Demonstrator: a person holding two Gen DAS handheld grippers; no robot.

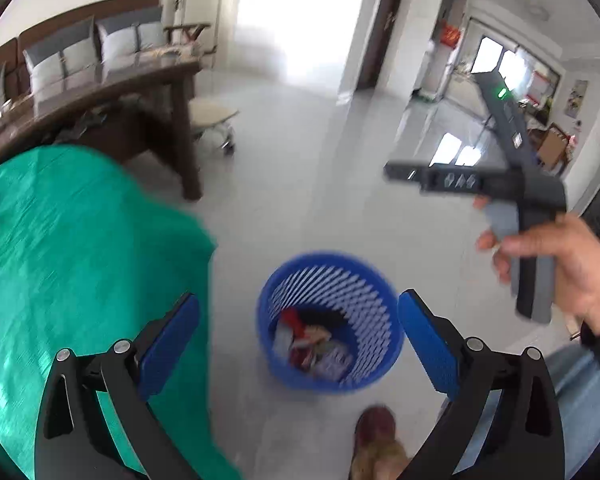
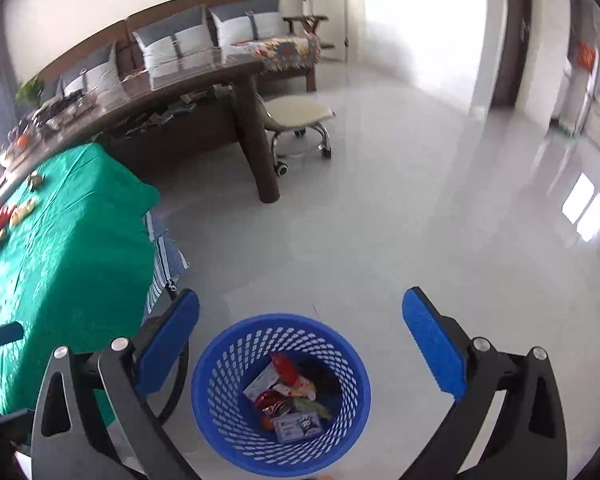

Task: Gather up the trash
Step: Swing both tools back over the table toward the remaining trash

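A blue mesh wastebasket (image 1: 372, 312) stands on the pale floor, and it also shows in the right wrist view (image 2: 220, 364). It holds several wrappers and packets (image 2: 288, 396). My left gripper (image 1: 300, 340) is open and empty above the basket. My right gripper (image 2: 300, 340) is open and empty above it too. In the left wrist view the right tool's body (image 1: 528, 208) is held in a hand at the right. More trash pieces (image 2: 8, 216) lie at the far left of the green-covered table (image 2: 60, 260).
A dark wooden table (image 2: 204, 92) with clutter stands behind the green one, with a sofa (image 2: 204, 32) behind it. A small wheeled stool (image 2: 300, 116) sits beside the table leg. My foot in a slipper (image 1: 376, 440) is near the basket.
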